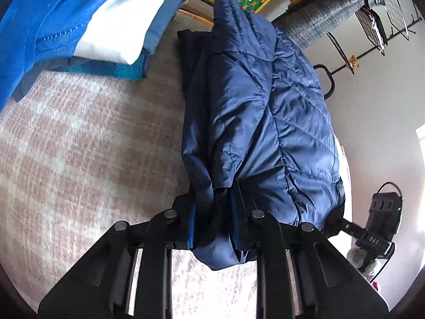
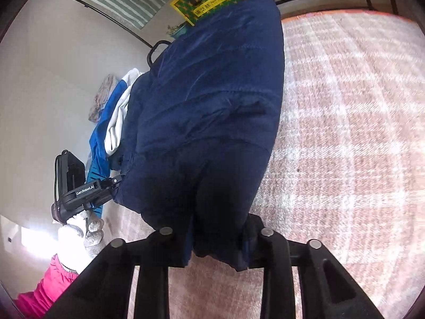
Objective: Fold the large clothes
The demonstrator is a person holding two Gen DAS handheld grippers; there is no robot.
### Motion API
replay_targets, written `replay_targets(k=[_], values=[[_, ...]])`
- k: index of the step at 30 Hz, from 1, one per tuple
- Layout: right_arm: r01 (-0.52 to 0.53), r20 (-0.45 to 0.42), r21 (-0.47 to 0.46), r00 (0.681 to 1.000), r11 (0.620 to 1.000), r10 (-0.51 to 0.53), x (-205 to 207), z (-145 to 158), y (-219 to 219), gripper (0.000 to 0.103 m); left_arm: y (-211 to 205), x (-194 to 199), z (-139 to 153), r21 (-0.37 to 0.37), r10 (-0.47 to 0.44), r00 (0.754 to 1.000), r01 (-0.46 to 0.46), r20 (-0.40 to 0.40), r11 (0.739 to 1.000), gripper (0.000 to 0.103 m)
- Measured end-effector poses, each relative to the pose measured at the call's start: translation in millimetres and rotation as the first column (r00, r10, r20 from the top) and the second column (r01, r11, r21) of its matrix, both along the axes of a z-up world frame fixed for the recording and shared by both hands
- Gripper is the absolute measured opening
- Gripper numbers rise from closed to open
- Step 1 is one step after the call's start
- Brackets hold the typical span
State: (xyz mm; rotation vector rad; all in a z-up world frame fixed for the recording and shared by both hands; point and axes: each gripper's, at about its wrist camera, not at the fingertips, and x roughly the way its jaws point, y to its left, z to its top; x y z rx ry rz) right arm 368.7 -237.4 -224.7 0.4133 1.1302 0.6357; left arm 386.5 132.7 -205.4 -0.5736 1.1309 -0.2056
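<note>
Jacket hangs pinched by both down-tilted claws.

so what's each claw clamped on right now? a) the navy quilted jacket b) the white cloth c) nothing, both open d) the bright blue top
a: both the left claw and right claw pinch bunched edges of the navy quilted jacket, held up over the pink plaid cover.
</note>
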Motion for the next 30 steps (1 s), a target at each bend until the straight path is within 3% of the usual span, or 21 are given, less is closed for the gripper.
replay_targets(k=[7, 11, 16, 20, 24, 26, 28, 30], values=[[-0.038, 0.018, -0.142, 0.999, 0.989, 0.041, -42, 17, -33, 0.022, -39, -44, 5, 0.013, -0.105, 0.994, 0.105, -0.015, 0.994, 0.016], [-0.032, 0.011, -0.166, 0.999, 0.986, 0.034, -74, 13, -56, 0.022, -67, -82, 6, 0.027, -0.163, 0.987, 0.163, -0.006, 0.986, 0.016], [-0.022, 0.025, -0.201, 0.999, 0.979, 0.027, -81, 3, -60, 0.023, -91, -101, 13, 0.106, -0.205, 0.978, 0.200, 0.042, 0.974, 0.017], [-0.009, 0.082, -0.256, 0.996, 0.967, 0.031, -80, 17, -65, 0.043, -80, -91, 24, 0.099, -0.185, 0.983, 0.182, 0.015, 0.978, 0.031], [0.042, 0.191, -0.307, 0.981, 0.951, 0.018, -84, 45, -73, 0.046, -55, -81, 66, 0.137, -0.064, 0.989, 0.046, 0.133, 0.990, 0.033], [0.113, 0.241, -0.304, 0.970, 0.946, -0.038, -78, 59, -83, 0.047, -50, -69, 81, 0.104, -0.041, 0.984, 0.023, 0.174, 0.994, 0.033], [0.139, 0.270, -0.323, 0.962, 0.936, -0.050, -69, 67, -84, 0.050, -49, -49, 90, 0.082, -0.047, 0.981, 0.032, 0.186, 0.996, 0.038], [0.157, 0.291, -0.339, 0.955, 0.928, -0.055, -50, 69, -76, 0.059, -58, -24, 94, 0.097, -0.047, 0.978, 0.028, 0.201, 0.995, 0.048]])
